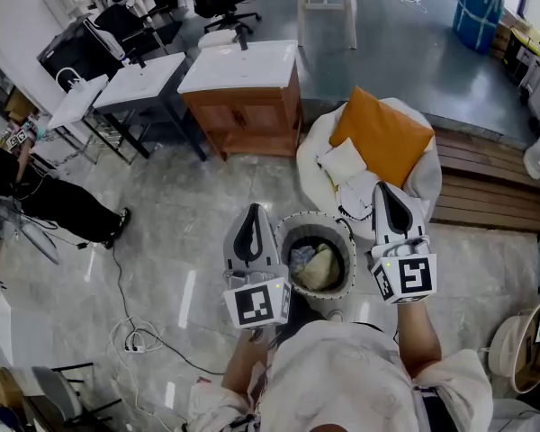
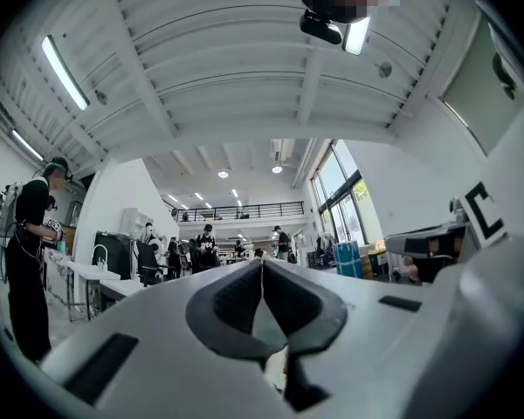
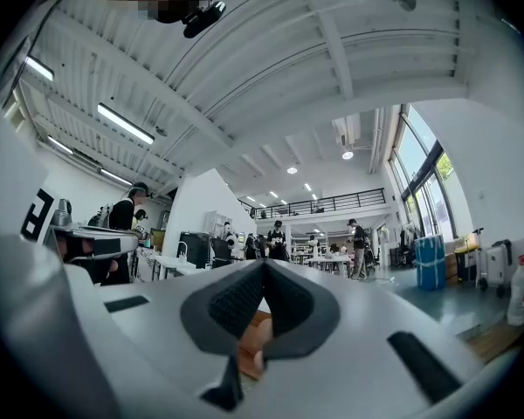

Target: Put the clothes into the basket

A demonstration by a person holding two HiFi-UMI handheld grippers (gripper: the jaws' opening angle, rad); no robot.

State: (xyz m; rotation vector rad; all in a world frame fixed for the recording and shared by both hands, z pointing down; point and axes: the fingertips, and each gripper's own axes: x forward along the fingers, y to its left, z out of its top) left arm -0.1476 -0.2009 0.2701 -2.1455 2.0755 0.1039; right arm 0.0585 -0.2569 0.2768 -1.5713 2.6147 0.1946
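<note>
Round basket (image 1: 291, 226) sits right between the two tools, just below them, with crumpled clothes (image 1: 317, 266) already inside, so a good part looks done. Pale cloth pieces (image 1: 358, 196) just ahead of the right gripper (image 1: 384, 187) may be what's left. That gripper's jaws are pressed together, empty, and the left gripper (image 1: 252, 209) is the same. Farther ahead stands a wooden vanity cabinet (image 1: 243, 111), well clear. Nearer, under the cloth, is a white beanbag (image 1: 317, 165) with an orange cushion (image 1: 382, 138). Nothing blocks the basket's mouth.
</note>
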